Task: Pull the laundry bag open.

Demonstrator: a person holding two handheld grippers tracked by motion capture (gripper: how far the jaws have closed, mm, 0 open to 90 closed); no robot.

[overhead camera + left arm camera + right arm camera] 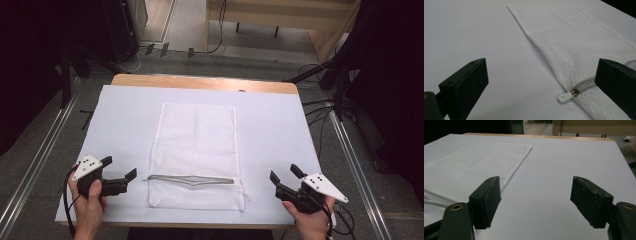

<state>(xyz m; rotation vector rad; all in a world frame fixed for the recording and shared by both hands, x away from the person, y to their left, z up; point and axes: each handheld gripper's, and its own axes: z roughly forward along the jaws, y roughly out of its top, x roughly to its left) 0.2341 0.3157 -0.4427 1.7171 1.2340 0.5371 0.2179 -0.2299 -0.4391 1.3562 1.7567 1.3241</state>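
Left gripper (120, 172): jaws wide apart, empty, hovering just off the near left corner of the mesh bag (195, 150). Right gripper (285, 175): jaws also spread, empty, near the bag's right edge but clear of it. The bag lies flat mid-table on the white cover (280, 130), its zipper (192, 179) running across the near end and gaping slightly in the middle. Judgement: the step in hand is taking the zipper pull (564, 97). To do it well, bring the left gripper in low and pinch the tab alone, not the mesh; the right gripper should pin the far end of the zipper so the cloth stays taut. The left gripper view shows the small white pull lying off the bag's edge on the cover, too small to make out from the high view. The high view gives both grippers and the bag's whole outline.
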